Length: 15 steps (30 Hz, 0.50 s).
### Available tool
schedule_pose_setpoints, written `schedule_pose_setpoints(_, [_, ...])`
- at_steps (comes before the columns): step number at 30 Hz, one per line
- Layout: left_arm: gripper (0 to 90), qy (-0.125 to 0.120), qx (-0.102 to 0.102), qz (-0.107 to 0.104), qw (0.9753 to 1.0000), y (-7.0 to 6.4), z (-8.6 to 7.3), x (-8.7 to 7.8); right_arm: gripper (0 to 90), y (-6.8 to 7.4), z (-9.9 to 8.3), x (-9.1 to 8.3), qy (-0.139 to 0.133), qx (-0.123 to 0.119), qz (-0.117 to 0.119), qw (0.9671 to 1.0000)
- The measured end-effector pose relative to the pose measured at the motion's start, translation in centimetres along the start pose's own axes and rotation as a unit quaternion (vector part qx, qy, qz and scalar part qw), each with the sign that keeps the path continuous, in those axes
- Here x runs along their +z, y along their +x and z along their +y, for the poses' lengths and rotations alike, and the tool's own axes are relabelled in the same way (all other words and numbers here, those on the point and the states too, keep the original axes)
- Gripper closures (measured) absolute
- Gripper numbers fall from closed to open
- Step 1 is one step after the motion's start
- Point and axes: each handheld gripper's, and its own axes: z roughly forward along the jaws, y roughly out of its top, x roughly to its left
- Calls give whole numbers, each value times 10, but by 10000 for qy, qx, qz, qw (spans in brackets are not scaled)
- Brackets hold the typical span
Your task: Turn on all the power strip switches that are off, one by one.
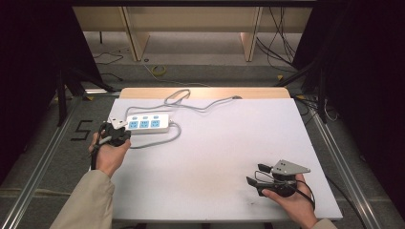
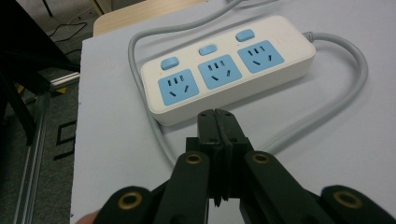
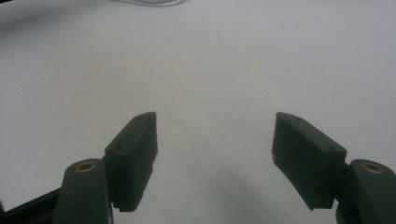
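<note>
The power strip [image 1: 148, 123] lies on the table's [image 1: 229, 143] far left, its cord [image 1: 200, 106] trailing behind it toward the far edge.

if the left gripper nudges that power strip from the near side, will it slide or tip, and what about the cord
The power strip looks low, flat and rigid, so it would likely slide, not tip. Its grey cord loops loosely beside it, so it probably flexes and drags. The left gripper, jaws shut, sits just short of it.

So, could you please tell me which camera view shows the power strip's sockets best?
The left gripper view: the power strip is close, its three blue sockets and three switches distinct. The high view shows it small, at the table's far left by the left gripper. The right gripper view catches merely a bit of cable.
</note>
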Motion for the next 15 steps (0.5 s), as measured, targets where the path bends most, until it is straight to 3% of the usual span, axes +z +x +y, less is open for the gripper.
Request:
schedule_pose_setpoints(8, [897, -12, 128, -20, 9999, -2, 9, 10, 320, 0, 0, 0, 25, -3, 4, 10000])
schedule_pose_setpoints(15, [898, -16, 231, -134, 9996, -11, 20, 21, 322, 0, 0, 0, 25, -3, -3, 10000])
